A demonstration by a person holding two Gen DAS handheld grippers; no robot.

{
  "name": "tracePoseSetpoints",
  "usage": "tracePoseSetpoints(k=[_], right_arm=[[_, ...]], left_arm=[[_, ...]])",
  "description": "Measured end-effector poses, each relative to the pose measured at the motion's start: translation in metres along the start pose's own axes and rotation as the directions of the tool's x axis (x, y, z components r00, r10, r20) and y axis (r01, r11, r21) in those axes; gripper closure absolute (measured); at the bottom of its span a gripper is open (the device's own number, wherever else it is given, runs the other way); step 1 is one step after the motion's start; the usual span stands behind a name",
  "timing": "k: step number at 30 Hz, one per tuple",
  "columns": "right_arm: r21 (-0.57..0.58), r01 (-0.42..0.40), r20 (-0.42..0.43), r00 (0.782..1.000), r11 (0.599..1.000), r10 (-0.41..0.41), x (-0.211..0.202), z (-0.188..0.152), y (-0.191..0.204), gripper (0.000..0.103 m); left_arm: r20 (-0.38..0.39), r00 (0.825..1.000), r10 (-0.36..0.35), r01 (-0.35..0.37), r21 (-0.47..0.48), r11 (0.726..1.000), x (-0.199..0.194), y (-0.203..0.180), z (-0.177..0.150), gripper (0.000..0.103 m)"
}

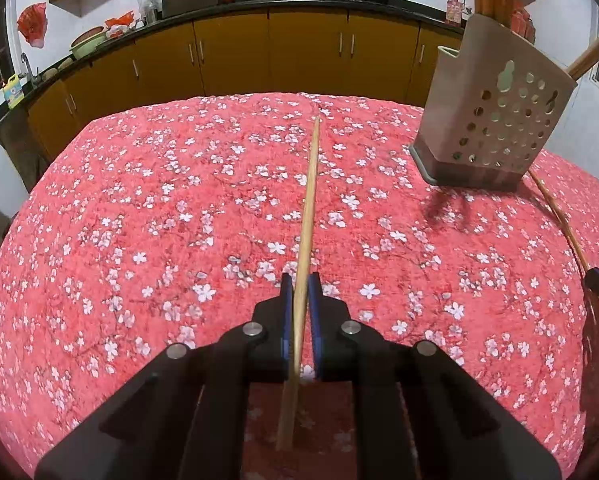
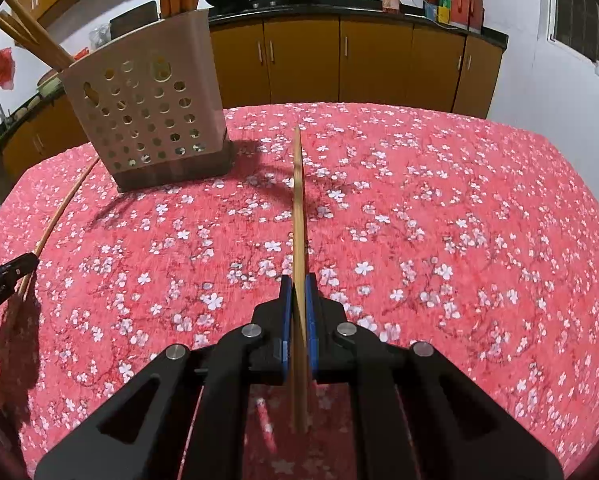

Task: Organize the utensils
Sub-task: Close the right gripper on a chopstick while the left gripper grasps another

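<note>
Now my left gripper (image 1: 300,292) clamps one chopstick (image 1: 308,204), my right gripper (image 2: 298,290) another chopstick (image 2: 298,200), both pinched lengthwise to slot tip-first into the perforated utensil holder (image 2: 151,120) standing on the floral table (image 2: 439,220) between them.

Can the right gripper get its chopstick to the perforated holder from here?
Probably yes: the right gripper is shut on a chopstick, and only bare tablecloth lies before the utensil holder.
</note>
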State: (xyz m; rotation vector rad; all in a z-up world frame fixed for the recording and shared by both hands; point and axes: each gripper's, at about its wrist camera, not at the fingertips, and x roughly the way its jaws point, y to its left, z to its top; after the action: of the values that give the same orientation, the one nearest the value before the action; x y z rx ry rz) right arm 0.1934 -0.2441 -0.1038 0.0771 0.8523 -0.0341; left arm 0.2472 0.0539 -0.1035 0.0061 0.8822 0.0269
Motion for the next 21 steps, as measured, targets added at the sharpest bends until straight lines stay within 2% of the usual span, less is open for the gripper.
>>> tracePoseSetpoints(k=[21], right_arm=[[0.024,-0.018,-0.010,1.000,1.000,0.019,0.012,-0.004,-0.006,0.095]], left_arm=[[0.005,1.000,-0.015,0.015,-0.015,1.000,-0.001,0.001,-0.002,0.092]])
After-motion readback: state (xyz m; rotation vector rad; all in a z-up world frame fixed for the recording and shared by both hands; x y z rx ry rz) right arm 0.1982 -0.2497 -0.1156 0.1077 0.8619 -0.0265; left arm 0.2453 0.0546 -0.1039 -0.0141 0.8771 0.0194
